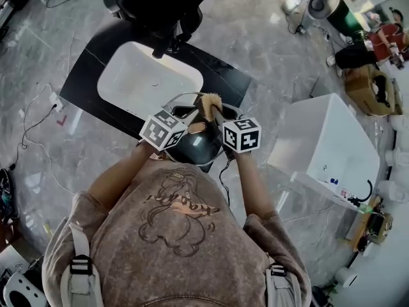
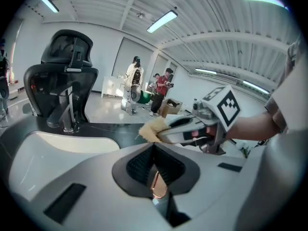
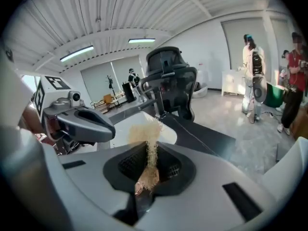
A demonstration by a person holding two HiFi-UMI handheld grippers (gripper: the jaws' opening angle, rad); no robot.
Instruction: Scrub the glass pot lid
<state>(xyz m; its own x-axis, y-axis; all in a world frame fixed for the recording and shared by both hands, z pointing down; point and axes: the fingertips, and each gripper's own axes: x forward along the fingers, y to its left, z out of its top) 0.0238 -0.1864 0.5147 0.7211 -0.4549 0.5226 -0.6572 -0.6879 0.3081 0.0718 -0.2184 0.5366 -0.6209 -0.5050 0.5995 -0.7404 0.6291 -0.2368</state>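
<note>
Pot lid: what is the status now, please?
Left claw shut, grip unclear. Right claw shut on scrubber. Lid below both, beside sink. No obstacle seen.

two hand-held grippers point(image 2: 154, 153) point(image 3: 149, 155), one glass pot lid point(image 1: 198, 148), one fibre scrubber point(image 1: 209, 100), one white basin point(image 1: 147, 82)

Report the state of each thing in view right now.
glass pot lid: held up, tilted, near the counter edge.
left tongs: shut on its copper-coloured handle, as far as I can tell.
right tongs: shut on the loofah.
loofah: clamped, frayed end sticking out.
sink: looks dry.
</note>
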